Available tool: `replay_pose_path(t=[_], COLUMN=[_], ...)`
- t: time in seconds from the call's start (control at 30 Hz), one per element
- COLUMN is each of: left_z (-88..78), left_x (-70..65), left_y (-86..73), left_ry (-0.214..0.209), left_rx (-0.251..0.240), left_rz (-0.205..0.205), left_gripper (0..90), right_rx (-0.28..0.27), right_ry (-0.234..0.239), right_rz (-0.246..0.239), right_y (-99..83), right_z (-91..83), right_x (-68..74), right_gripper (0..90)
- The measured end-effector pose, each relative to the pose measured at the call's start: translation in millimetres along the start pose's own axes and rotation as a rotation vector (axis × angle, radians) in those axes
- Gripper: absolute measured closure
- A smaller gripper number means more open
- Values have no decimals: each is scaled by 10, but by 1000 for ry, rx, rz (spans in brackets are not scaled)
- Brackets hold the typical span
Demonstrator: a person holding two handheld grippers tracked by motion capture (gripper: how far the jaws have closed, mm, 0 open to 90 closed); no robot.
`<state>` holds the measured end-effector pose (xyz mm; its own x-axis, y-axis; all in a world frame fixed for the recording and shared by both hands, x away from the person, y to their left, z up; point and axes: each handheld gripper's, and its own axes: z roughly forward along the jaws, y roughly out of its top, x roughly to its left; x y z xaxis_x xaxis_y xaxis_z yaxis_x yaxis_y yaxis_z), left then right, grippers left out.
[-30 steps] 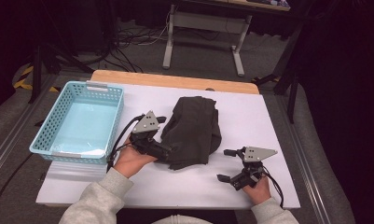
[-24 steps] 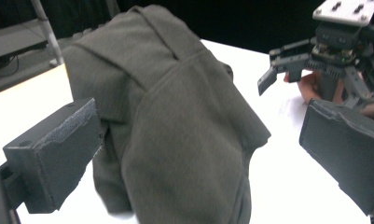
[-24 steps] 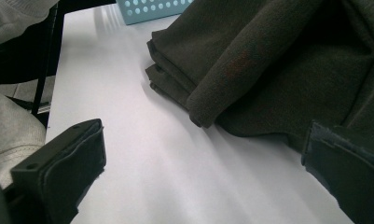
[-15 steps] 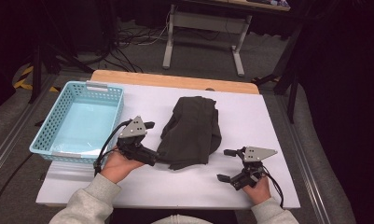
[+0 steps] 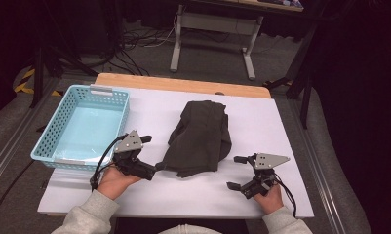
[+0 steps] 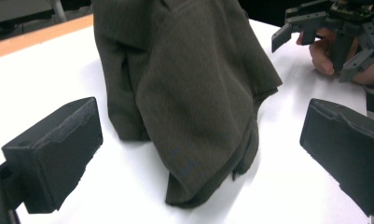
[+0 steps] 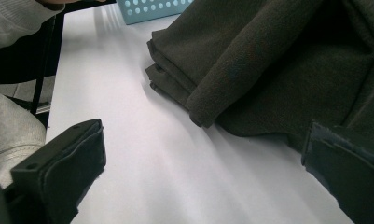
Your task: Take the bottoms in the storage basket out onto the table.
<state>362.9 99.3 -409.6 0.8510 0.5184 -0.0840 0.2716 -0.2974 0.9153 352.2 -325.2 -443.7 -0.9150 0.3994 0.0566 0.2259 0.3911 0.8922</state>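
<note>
Work in hand: folded dark garment (image 5: 200, 136) on the white table (image 5: 290, 126), presumably bound for the blue basket (image 5: 51, 134).
Garment, place: just ahead of the left gripper (image 5: 156, 167), its near corner at the jaw tips; ahead and to the inner side of the right gripper (image 5: 236, 172), near but apart.
Left gripper, state: jaws spread wide, nothing between them; in the left gripper view the garment's near corner (image 6: 194, 186) lies between and just beyond the two pads.
Right gripper, state: jaws apart and empty, resting low on the table; in the right gripper view the stacked fold edges (image 7: 175, 79) sit ahead of the open jaws.
Basket, place: on the outer side of the left gripper, close beside that hand.
Handling, judged: soft, limp, light; likely to sag and unfold if lifted by one corner; knit surface not slippery, nothing fragile.
Where to grip, judged: thick layered edge nearest the left gripper, all layers pinched together; opposite near edge for the right gripper, keeping the fold flat.
Risk, judged: catching the top layer alone, fold opening.
</note>
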Motion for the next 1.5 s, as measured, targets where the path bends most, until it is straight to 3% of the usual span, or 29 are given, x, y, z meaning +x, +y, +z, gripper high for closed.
replay_pose_path(t=[0.4,0.73,0.87,1.13,1.5], left_z=[-15,1,10,23,49], left_x=[7,30,35,15,43], left_y=[-262,-465,-511,-588,-626], left_ry=[-16,-10,-6,4,-10], left_rx=[-23,-5,3,5,11], left_rz=[-12,-19,-22,15,-9], left_gripper=[0,2,2,2,2], right_rx=[1,1,1,1,2], right_ry=[0,2,1,3,7], right_rz=[0,-1,-2,-3,-7], right_y=[0,0,1,1,2], right_z=[-1,-1,0,1,3], right_x=[2,3,4,6,13], right_gripper=[7,7,7,6,6])
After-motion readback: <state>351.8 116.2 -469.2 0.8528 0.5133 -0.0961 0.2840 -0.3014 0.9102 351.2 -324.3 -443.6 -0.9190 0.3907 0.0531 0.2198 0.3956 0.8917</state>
